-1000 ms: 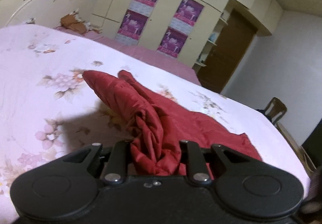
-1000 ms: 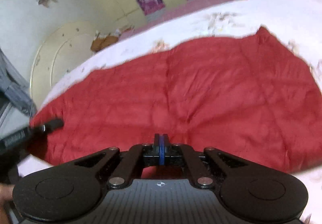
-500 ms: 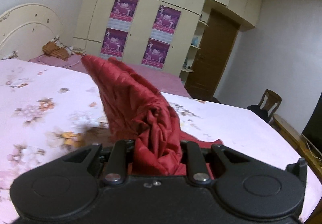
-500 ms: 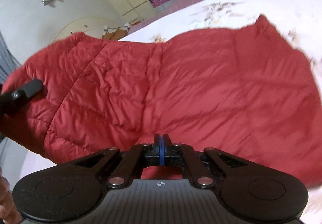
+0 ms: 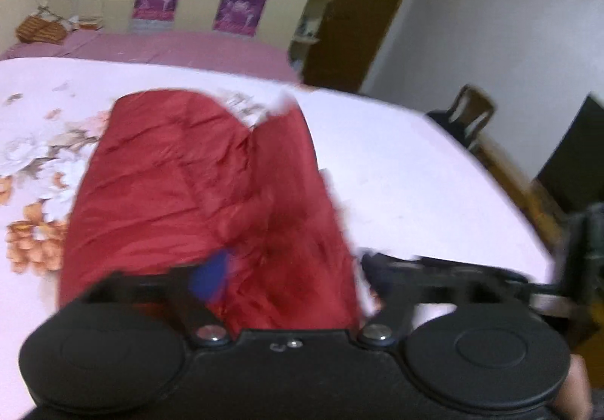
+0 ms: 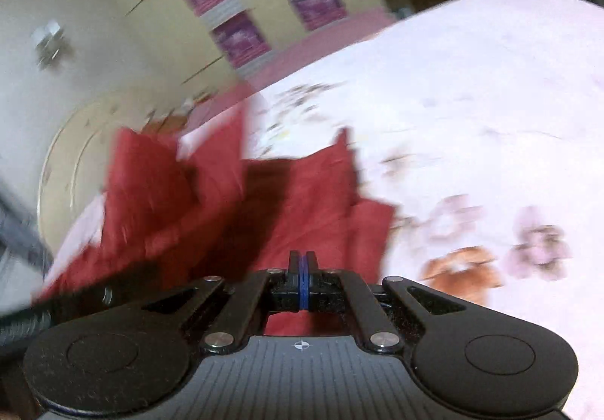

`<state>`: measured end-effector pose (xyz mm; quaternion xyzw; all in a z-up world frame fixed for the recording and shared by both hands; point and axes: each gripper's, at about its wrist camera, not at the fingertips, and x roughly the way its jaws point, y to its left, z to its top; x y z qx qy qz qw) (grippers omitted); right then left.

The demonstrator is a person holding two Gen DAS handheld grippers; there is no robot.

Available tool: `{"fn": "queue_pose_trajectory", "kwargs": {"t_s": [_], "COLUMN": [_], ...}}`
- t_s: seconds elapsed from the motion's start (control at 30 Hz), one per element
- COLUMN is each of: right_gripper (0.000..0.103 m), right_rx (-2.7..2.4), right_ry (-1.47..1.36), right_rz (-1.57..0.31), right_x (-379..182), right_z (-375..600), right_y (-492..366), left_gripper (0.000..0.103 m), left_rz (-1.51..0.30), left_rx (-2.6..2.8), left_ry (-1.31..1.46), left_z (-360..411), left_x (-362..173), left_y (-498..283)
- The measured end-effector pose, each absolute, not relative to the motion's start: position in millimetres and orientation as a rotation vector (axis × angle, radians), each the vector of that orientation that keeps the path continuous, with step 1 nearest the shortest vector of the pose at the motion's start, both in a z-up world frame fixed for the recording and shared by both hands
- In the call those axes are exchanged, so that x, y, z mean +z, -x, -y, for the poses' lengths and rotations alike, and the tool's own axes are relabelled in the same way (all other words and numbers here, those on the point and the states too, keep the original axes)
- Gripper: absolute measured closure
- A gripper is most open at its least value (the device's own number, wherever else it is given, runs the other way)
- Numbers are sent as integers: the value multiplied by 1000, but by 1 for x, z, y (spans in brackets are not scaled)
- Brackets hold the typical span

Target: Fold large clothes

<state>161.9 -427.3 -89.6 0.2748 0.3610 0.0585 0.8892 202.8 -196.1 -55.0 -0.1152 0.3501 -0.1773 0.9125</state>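
A red quilted jacket (image 5: 196,201) lies bunched on the floral bed sheet (image 5: 415,170). My left gripper (image 5: 287,276) has its jaws spread, with the jacket's fabric lying between them; a blue pad (image 5: 211,276) shows on the left finger. My right gripper (image 6: 302,280) is shut, blue pads pressed together, on the near edge of the jacket (image 6: 287,201), which is folded over itself in the right wrist view. The right gripper also shows at the right of the left wrist view (image 5: 453,276). Both views are motion-blurred.
The bed's pink far side (image 5: 170,46) runs toward a cream wardrobe with purple posters (image 5: 241,8). A cream headboard (image 6: 75,155) stands at the left. A brown door (image 5: 362,12), a wooden chair (image 5: 472,114) and a dark screen (image 5: 573,155) stand at the right.
The lifted jacket side has come down over the rest, folded in half. My left gripper's jaws have spread open from the bunched fabric. Both grippers swung right across the bed.
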Motion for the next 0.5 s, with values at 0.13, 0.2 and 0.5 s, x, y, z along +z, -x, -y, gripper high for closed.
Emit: {"fn": "queue_pose_trajectory", "kwargs": {"t_s": [0.13, 0.2, 0.5], "right_gripper": [20, 35, 44], "right_rx": [133, 185, 378], "right_ry": [-587, -606, -570], "right_rz": [-646, -635, -715], "right_x": [-74, -66, -54], "right_z": [454, 457, 404], "right_y": [-161, -166, -209], "left_gripper": [37, 43, 57], "left_rz": [-627, -598, -720], "left_rx": [-377, -307, -160], "left_ry": [370, 415, 482], "left_z": [161, 132, 56], "left_x": [-32, -33, -104], "left_y": [-199, -207, -258]}}
